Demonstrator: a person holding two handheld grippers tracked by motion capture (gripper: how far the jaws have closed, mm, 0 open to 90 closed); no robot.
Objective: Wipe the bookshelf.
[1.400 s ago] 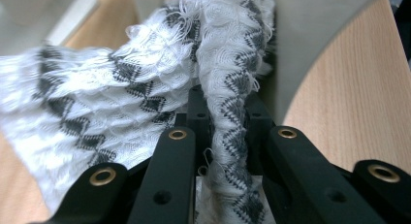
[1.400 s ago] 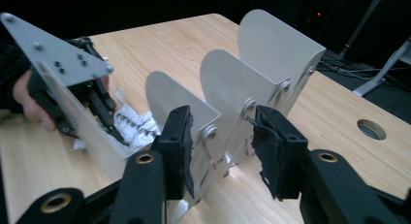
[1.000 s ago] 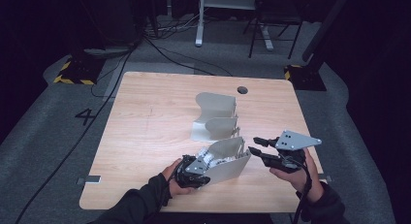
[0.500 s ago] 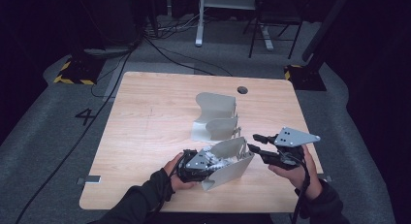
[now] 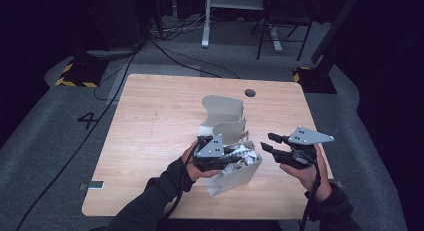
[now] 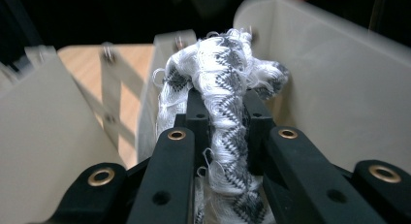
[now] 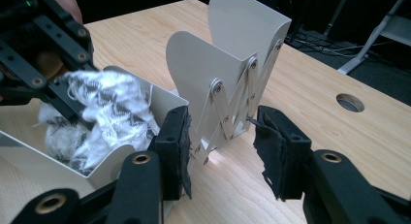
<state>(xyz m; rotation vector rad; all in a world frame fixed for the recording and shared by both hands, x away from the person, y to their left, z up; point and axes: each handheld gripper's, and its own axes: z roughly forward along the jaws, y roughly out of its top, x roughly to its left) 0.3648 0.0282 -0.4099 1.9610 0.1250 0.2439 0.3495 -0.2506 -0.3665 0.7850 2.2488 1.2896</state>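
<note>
High view: the person stood at the near edge of the wooden counter (image 5: pixel 150 136), one gripper in each hand. The left gripper (image 5: pixel 227 158) reached into the nearest compartment of a beige expanding file rack (image 5: pixel 225 108) – a row of curved metal dividers joined by scissor links. That near divider was tilted toward the person, lifted at its front.

Left gripper view: jaws clenched on a bundle of white cloth with a dark zigzag pattern (image 6: pixel 220 98). The cloth bulged up between and above the jaw tips, with beige divider walls close on both sides.

Right gripper view: the right gripper (image 7: pixel 220 151) hovered level just beside the rack's linked side, its jaws released and nothing between the pads. They had just been opening. The pad lining on the jaw at that view's right looked torn and ragged. Past the jaws, the scissor links (image 7: pixel 232 112) stood near, and the cloth sat in the compartment at that view's left, pinched by the other gripper.

A round cable hole (image 5: pixel 250 93) lay in the counter's far edge – well apart from the rack.
</note>
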